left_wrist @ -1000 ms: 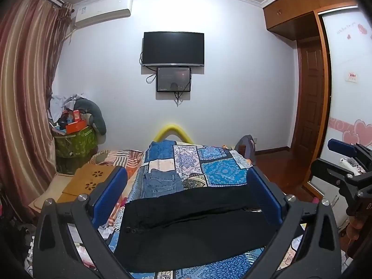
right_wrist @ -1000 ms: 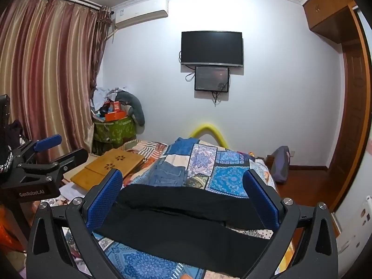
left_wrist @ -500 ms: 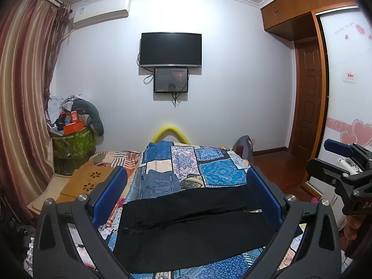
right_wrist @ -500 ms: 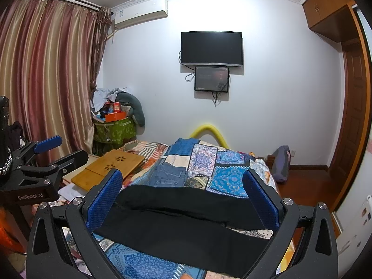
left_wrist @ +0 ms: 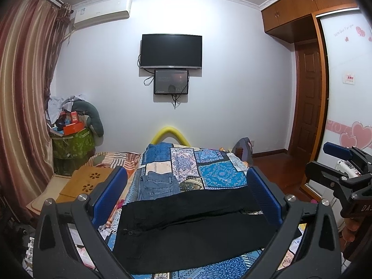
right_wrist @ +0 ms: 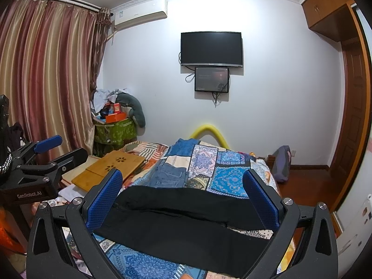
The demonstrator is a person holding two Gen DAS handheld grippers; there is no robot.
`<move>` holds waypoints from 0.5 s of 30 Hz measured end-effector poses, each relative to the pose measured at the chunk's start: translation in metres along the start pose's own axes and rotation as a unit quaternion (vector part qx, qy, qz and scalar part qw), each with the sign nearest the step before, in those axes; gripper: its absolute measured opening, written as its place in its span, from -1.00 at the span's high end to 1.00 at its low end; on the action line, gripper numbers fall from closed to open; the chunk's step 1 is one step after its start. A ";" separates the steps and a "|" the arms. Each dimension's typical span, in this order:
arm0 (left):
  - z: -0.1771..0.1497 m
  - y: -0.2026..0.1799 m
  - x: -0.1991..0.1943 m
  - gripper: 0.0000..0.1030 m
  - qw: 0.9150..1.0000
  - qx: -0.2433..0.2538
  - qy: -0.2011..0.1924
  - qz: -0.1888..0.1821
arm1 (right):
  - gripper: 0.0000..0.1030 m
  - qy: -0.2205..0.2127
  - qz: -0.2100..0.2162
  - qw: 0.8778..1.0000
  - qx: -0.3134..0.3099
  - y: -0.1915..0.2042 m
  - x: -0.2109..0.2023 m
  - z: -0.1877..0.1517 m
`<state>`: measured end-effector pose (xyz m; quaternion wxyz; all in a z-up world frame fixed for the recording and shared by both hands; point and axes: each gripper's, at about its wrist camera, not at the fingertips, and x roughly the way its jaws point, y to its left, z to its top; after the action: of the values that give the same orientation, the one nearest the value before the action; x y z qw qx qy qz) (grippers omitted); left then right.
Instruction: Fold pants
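While both tools hang above the near end of the bed (left_wrist: 209,176), neither touches cloth: the left tool (left_wrist: 186,197) and the right tool (right_wrist: 183,197) each have their blue, pebble-textured pads spread wide apart, released and grasping nothing. Black pants (left_wrist: 193,227) lie flat across the bed, matte and soft, waistband with its small buttons toward 9 o'clock in the left wrist view, legs running toward 3 o'clock. One leg sits slightly over the other, leaving a shallow crease along the middle. In the right wrist view the pants (right_wrist: 186,223) fill the span between the pads, their leg end reaching the bed's 4 o'clock edge. Beneath them is a patchwork quilt (right_wrist: 223,174) of blue, ornate printed squares. Folded blue jeans (left_wrist: 160,184) rest on it just beyond the pants at 11 o'clock. A wooden lap tray (right_wrist: 114,167) with flower-shaped cutouts lies at 10 o'clock beside the bed. Bare wooden floor (right_wrist: 307,186) opens at 3 o'clock. On the pale far wall hangs a dark television (left_wrist: 171,51); striped curtains (right_wrist: 46,81) close off 9 o'clock.
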<state>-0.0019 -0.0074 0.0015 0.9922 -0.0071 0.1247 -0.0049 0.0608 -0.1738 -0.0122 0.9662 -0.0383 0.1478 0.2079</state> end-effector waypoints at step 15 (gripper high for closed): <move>0.000 0.002 -0.002 -1.00 1.000 -0.002 0.004 -0.009 | -1.00 0.000 0.001 1.000 0.005 -0.002 -0.001 -0.002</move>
<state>-0.0039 -0.0052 0.0021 0.9915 -0.0104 0.1287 -0.0137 0.0602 -0.1760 -0.0143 0.9662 -0.0333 0.1486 0.2080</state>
